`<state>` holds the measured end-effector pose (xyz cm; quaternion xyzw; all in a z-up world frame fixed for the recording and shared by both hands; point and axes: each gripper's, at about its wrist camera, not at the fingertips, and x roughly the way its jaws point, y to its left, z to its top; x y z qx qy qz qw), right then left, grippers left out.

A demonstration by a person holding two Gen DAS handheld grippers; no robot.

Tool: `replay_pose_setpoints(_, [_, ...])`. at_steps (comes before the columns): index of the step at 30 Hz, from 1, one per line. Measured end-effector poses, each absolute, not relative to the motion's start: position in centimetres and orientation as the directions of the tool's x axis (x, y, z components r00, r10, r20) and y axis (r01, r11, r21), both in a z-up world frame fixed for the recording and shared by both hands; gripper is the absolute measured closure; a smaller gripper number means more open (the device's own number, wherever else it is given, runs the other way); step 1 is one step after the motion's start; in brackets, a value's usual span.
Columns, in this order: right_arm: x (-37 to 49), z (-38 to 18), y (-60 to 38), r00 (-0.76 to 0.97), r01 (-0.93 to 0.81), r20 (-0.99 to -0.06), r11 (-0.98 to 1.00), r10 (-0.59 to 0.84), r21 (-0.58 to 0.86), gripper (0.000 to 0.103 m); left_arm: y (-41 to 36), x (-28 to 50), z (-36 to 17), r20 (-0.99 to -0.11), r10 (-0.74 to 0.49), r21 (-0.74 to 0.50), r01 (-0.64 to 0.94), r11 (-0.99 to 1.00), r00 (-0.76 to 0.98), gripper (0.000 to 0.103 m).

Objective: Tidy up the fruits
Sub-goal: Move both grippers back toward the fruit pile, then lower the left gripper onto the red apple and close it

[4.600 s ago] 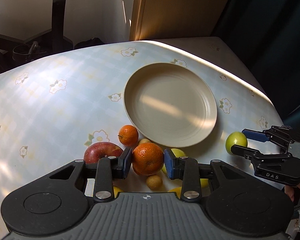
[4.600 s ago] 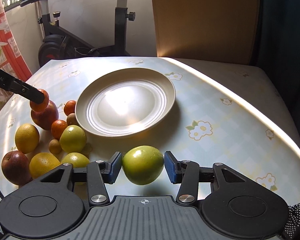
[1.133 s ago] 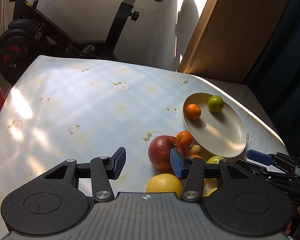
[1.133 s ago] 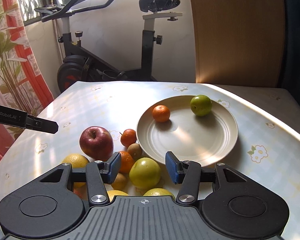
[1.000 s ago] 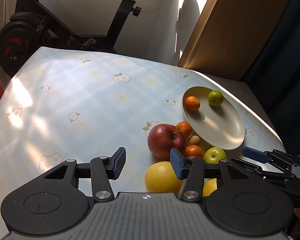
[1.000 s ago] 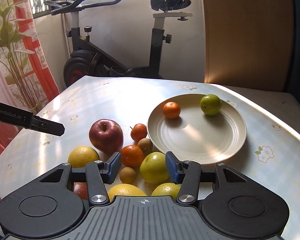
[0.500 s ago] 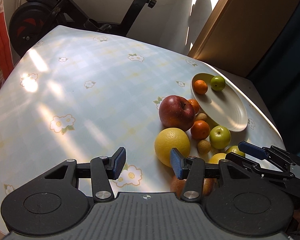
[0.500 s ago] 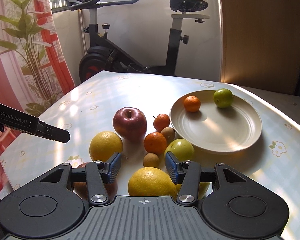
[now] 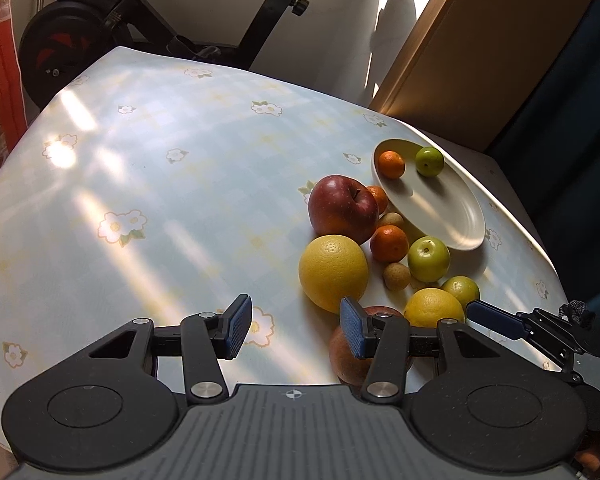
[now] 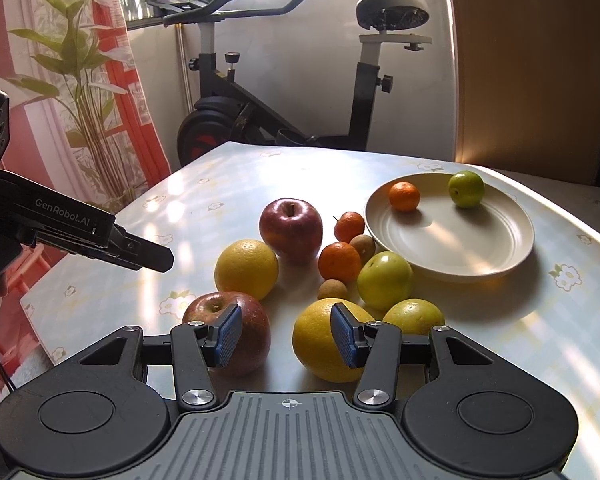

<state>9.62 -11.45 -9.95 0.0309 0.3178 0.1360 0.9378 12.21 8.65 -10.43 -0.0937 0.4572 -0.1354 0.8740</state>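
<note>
Both grippers have pulled back from the plate (image 10: 452, 264); right gripper (image 10: 286, 336) and left gripper (image 9: 296, 326) gape empty. Centre the lower-left red apple (image 10: 236, 332) before pinching.

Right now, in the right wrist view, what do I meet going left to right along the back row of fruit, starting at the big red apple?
red apple → loose mandarin → then on the plate: plated mandarin → green fruit
</note>
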Motion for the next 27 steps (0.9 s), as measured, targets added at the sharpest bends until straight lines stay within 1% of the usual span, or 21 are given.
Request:
replay_pose_setpoints(13, [8.3, -11.9, -10.9, 0.726, -0.253, -0.615, 0.951, 0.307, 0.177, 0.057, 8.5, 12.3, -11.0, -0.763, -0.354, -0.328, 0.148, 0.933, 0.541, 0.052])
replay_pose_setpoints(17, [8.6, -12.5, -10.7, 0.704, -0.26, -0.637, 0.949, 0.314, 0.181, 0.057, 8.7, 12.9, -11.5, -0.76, -0.391, -0.382, 0.13, 0.915, 0.519, 0.052])
replay_pose_setpoints(23, [8.9, -13.4, -10.5, 0.667, -0.271, -0.659, 0.938, 0.346, 0.218, 0.057, 7.8, 13.2, -12.3, -0.759, -0.437, -0.418, 0.153, 0.896, 0.482, 0.052])
replay_pose_setpoints(27, [9.1, -13.8, -10.2, 0.654, -0.278, -0.67, 0.935, 0.353, 0.221, 0.057, 7.8, 13.6, -12.9, -0.757, -0.46, -0.451, 0.139, 0.882, 0.464, 0.053])
